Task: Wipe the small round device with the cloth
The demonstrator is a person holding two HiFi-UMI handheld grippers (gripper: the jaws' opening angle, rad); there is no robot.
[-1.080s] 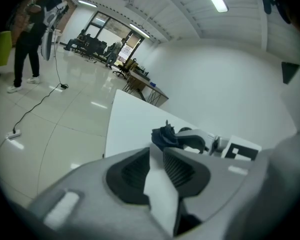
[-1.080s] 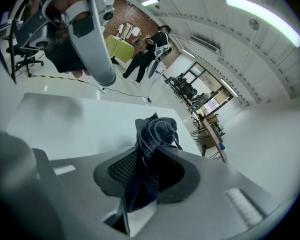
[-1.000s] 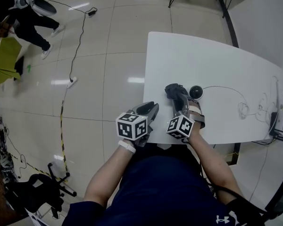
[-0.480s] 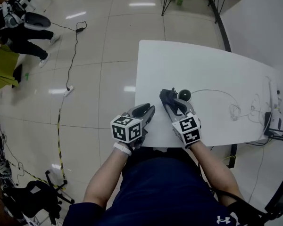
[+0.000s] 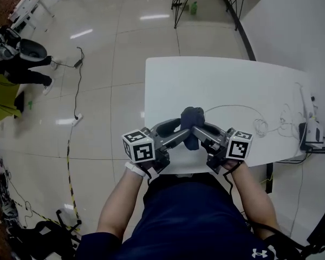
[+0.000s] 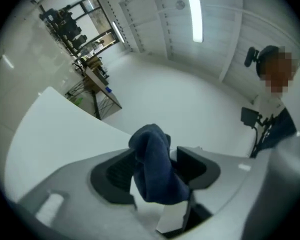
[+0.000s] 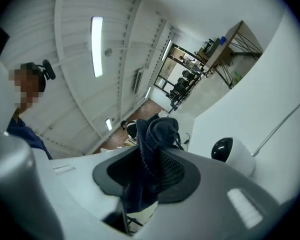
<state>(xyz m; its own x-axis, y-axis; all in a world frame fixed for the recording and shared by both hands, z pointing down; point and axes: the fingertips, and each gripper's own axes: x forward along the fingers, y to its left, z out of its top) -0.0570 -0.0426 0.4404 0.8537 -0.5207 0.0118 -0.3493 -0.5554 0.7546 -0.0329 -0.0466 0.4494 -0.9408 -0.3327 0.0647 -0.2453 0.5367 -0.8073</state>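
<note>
1. Both up together: holds the left gripper (image 5: 183, 130) and the right gripper (image 5: 201, 132) tip to tip above the near edge of the white table (image 5: 206, 80).
2. Pinches the dark blue cloth (image 5: 192, 118) between the right fingers (image 7: 185, 181), closed tight on it, with one bunch standing past the fingertips and the rest hanging behind the pads.
3. Spreads the left fingers (image 6: 112, 176) wide, having just been opening them. Has the same cloth hanging loose in the gap between them, squeezed by neither pad.
4. Has the small round device (image 7: 232, 155) standing on the table beyond the right fingertips and off to their side, apart from the cloth and outside both pairs of fingers.
5. Shows a white body and a black dome on it, with a thin cable (image 7: 285, 121) trailing away from the fingers across the table.
</note>
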